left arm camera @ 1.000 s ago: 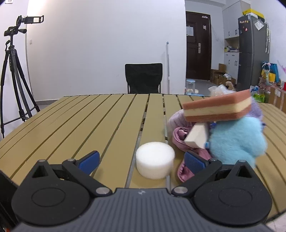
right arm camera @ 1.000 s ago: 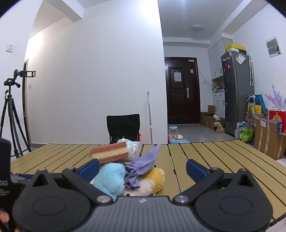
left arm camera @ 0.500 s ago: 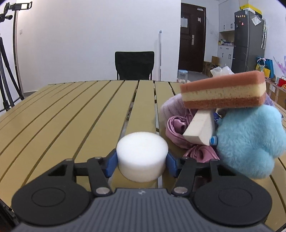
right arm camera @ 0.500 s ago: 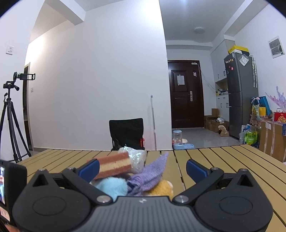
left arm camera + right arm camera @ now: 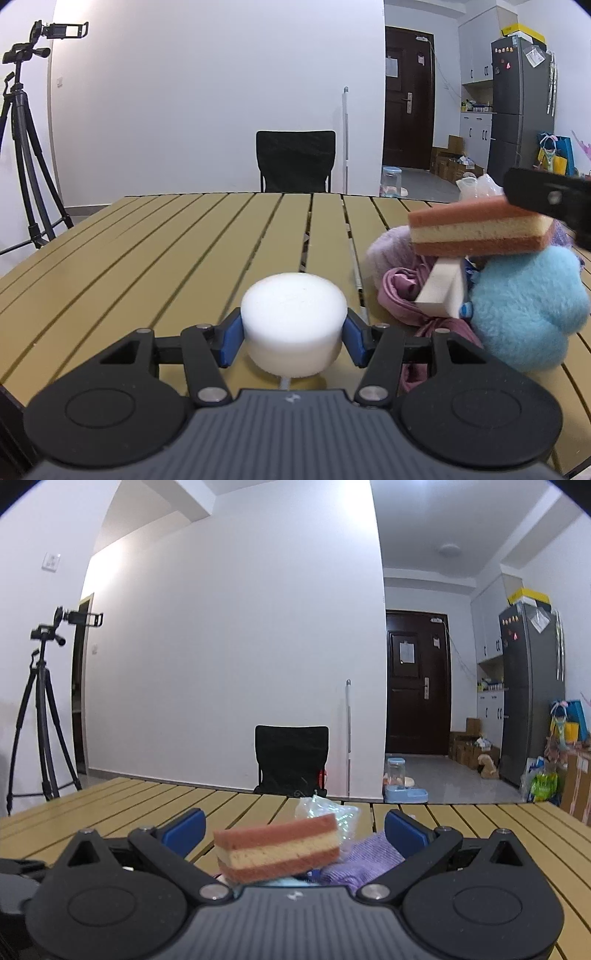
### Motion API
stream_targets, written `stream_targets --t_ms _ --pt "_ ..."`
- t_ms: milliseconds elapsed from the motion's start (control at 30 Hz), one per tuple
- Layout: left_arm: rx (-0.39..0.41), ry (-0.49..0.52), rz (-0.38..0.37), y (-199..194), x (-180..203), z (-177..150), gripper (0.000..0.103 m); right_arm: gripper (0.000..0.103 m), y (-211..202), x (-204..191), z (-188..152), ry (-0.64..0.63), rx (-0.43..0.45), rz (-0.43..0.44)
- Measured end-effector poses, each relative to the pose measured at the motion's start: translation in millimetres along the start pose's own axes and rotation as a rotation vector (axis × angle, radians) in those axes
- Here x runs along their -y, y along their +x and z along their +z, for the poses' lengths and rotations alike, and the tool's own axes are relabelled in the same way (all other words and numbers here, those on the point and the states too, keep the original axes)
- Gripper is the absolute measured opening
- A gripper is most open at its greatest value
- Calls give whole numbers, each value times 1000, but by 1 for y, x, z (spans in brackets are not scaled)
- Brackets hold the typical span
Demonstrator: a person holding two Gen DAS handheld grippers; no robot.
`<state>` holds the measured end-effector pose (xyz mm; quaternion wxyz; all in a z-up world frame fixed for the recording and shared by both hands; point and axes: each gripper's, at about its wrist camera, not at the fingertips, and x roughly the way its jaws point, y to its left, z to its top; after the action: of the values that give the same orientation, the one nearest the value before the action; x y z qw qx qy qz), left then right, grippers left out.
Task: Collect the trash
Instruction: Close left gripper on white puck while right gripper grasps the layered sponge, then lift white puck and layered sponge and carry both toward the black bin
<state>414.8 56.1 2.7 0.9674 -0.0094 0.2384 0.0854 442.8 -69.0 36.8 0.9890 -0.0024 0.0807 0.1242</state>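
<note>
A white foam puck (image 5: pixel 294 321) rests on the slatted wooden table (image 5: pixel 184 236), and my left gripper (image 5: pixel 293 334) is shut on it, both blue pads pressed against its sides. To its right lies a heap: a brown-and-cream layered sponge (image 5: pixel 480 230) on top, a white foam wedge (image 5: pixel 445 293), a blue plush toy (image 5: pixel 528 306) and pink cloth (image 5: pixel 402 295). In the right wrist view my right gripper (image 5: pixel 293 830) stands open, its blue pads either side of the sponge (image 5: pixel 279 847) without touching it. A purple cloth (image 5: pixel 373 858) and crumpled clear plastic (image 5: pixel 328 810) lie beside the sponge.
A black chair (image 5: pixel 295 160) stands at the table's far edge. A camera tripod (image 5: pixel 22 147) stands at the left by the wall. Door, fridge and floor clutter fill the right background. The right gripper's black body (image 5: pixel 550 195) pokes in over the heap.
My left gripper closed its pads onto the white foam puck, which had sat loose between open jaws. My right gripper moved in so that the layered sponge now sits between its open jaws.
</note>
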Motion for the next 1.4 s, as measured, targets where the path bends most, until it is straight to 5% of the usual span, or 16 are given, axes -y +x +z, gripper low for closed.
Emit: stream_targets --t_ms 367,733,1400 --pt "-7 -1 17 -1 -12 1 56 101 35 -10 -7 -14 -67 1" --pt "-7 0 22 -1 -12 3 56 80 37 -6 -11 13 -81 25" --pt "39 -12 26 -26 -18 3 56 77 -1 -11 -1 -9 24 32"
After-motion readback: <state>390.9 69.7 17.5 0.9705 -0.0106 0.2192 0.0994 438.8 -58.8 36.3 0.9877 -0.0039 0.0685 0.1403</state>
